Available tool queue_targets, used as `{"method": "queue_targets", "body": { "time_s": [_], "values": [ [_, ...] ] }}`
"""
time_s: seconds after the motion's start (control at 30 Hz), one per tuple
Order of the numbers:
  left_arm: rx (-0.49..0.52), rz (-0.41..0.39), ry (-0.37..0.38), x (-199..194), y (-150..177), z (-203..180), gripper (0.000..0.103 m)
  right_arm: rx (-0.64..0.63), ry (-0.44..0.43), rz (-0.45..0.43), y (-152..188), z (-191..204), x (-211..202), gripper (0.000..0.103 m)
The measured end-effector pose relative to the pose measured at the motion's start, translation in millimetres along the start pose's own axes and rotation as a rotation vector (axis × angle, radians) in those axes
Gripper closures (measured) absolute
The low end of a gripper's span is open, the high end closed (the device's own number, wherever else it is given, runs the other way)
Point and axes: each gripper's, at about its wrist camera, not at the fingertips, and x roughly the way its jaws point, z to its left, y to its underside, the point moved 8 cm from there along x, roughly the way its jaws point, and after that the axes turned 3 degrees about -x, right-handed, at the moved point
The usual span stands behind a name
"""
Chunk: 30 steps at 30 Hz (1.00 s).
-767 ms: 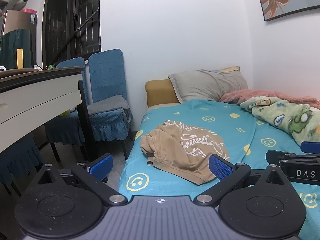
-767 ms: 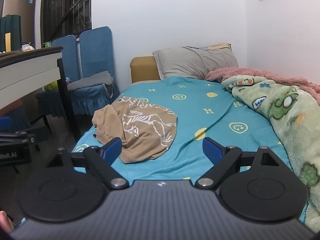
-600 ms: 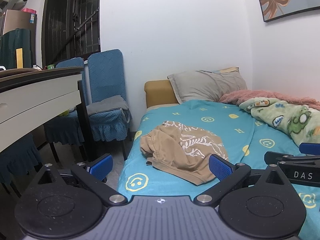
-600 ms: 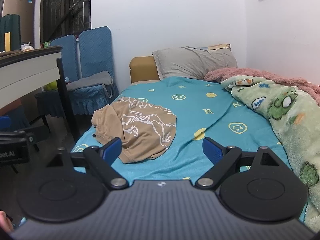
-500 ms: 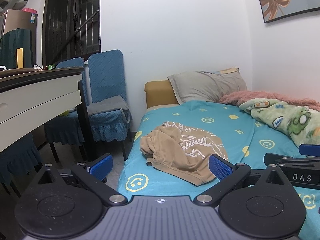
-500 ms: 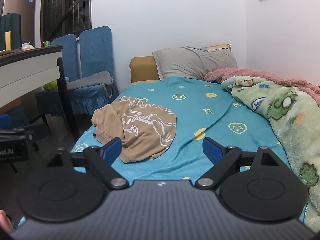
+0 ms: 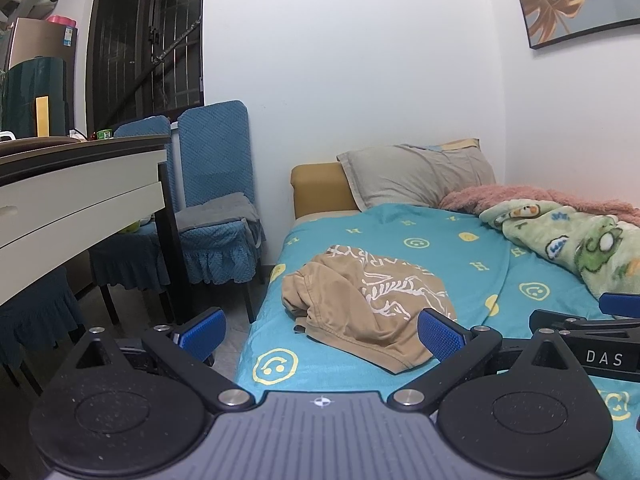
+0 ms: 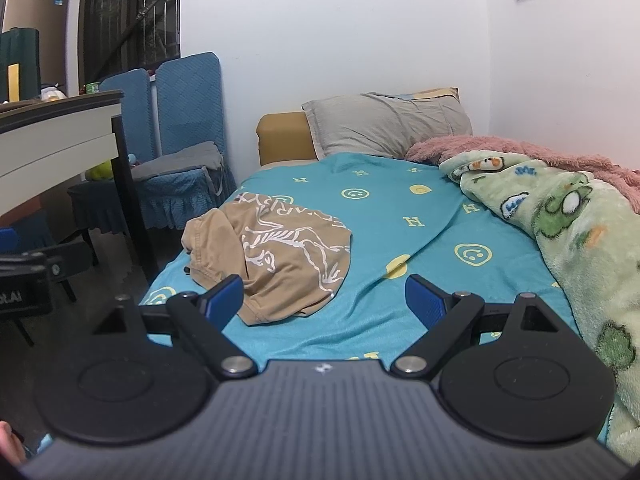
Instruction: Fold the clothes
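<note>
A crumpled tan garment (image 7: 368,304) with a white skeleton print is seen lying on the teal bed sheet (image 7: 448,264), close to the sheet's left edge and toward the foot end of the bed. It is bunched into a loose heap, with a hem turned toward the near edge. A small dark item sits on the sheet just beside its left fold; what it is cannot be made out.

The left gripper (image 7: 320,330) is held off the near left corner of the bed, its blue pads spread wide with nothing between them. The garment is framed ahead of the jaws and is not touched. The right gripper (image 8: 324,300) is held over the near edge of the sheet, its jaws likewise spread wide and empty, with the garment lying ahead and to its left, apart from the pads.

A grey pillow (image 8: 384,124) is propped at the head edge of the bed. A green cartoon-print blanket (image 8: 568,216) is piled along the right edge, with a pink fleece behind it. Two blue-covered chairs (image 7: 212,200) and a white table (image 7: 80,184) are placed beside the left edge of the bed.
</note>
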Motion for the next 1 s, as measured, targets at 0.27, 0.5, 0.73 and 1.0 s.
{"method": "queue_targets", "body": {
  "time_s": [0.27, 0.5, 0.73, 1.0],
  "values": [
    [0.007, -0.001, 0.001, 0, 1, -2, 0.0, 0.003, 0.004, -0.002, 2, 2, -2, 0.014],
    [0.006, -0.006, 0.004, -1, 2, -2, 0.0, 0.003, 0.002, -0.003, 2, 3, -2, 0.014],
    [-0.015, -0.016, 0.035, -3, 0, -2, 0.0, 0.029, -0.004, -0.003, 1, 2, -3, 0.014],
    [-0.048, -0.044, 0.006, -8, -13, 14, 0.0, 0.115, 0.014, -0.044, -21, 4, -8, 0.014]
  ]
}}
